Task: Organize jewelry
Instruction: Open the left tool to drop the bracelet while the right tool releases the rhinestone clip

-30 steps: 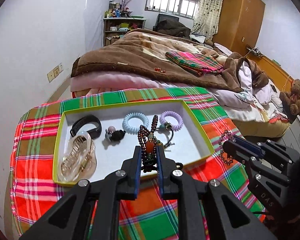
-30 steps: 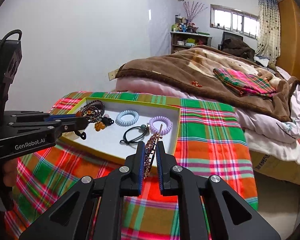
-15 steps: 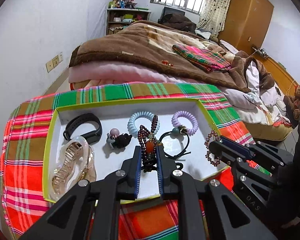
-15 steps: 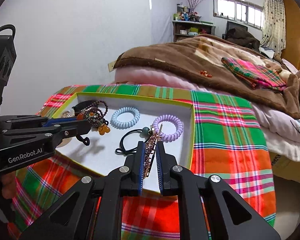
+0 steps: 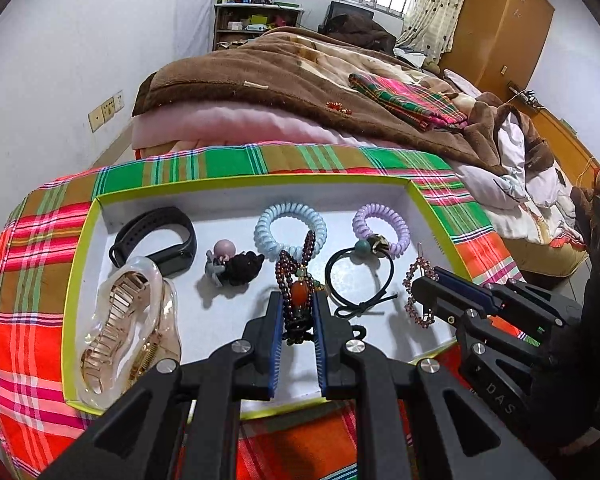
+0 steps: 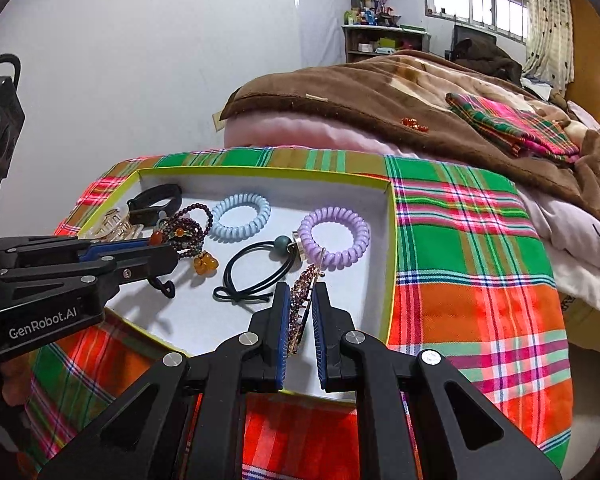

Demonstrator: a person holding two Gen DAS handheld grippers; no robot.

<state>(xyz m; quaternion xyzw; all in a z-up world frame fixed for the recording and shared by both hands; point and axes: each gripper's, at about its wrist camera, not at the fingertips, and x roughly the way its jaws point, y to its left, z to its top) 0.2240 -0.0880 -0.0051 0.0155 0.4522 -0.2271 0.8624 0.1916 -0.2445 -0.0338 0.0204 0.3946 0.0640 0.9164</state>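
Left hand-held gripper clamps a dark bead bracelet over the white tray; right hand-held gripper pinches a beaded hair clip at the tray's right side. Tray contents below: blue coil tie, purple coil tie, black elastic, black band, clear claw clip. Plaid-covered desk adjoins the bed.

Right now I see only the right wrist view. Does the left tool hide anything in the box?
Observer: Yes, a black pom-pom tie with a pink ball. It lies between the band and the blue coil.
Operator: And the claw clip? I see only its top.
Observer: It lies along the left wall of the box and reaches almost to the front corner.
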